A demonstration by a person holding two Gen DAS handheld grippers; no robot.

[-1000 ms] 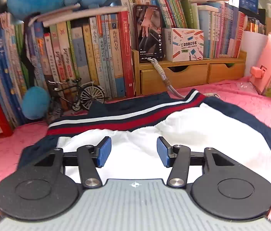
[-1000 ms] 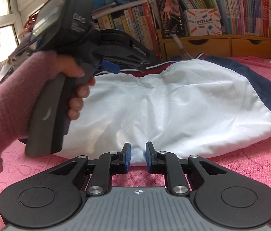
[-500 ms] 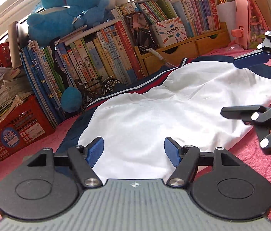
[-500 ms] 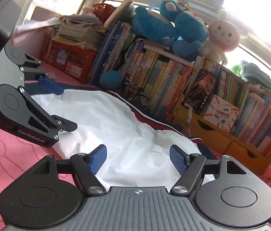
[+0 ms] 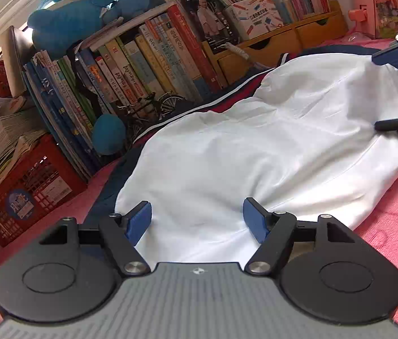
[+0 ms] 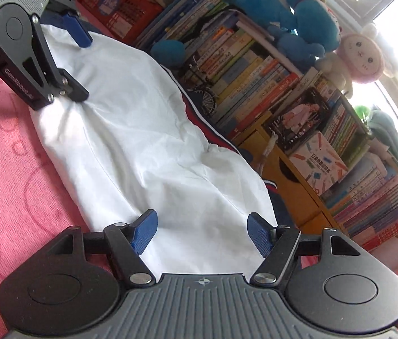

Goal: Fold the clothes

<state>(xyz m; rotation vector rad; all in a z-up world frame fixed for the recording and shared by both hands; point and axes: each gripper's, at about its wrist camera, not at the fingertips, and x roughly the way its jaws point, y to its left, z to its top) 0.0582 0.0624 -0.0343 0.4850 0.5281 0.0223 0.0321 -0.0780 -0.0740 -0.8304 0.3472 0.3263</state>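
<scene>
left claw [image 5: 197,219] and right claw [image 6: 201,233] have just been opening, both wide over the white garment [image 5: 255,147], gripping nothing; "genrobot.ai" marks the left claw at upper left of the right wrist view.

A white fabric garment [image 5: 255,147] edged in navy with red and white stripes lies on a pink patterned cloth [image 5: 391,206], blue pads tip the black left gripper [image 5: 197,220], and a blue plush toy [image 5: 86,8] sits upper left.
</scene>
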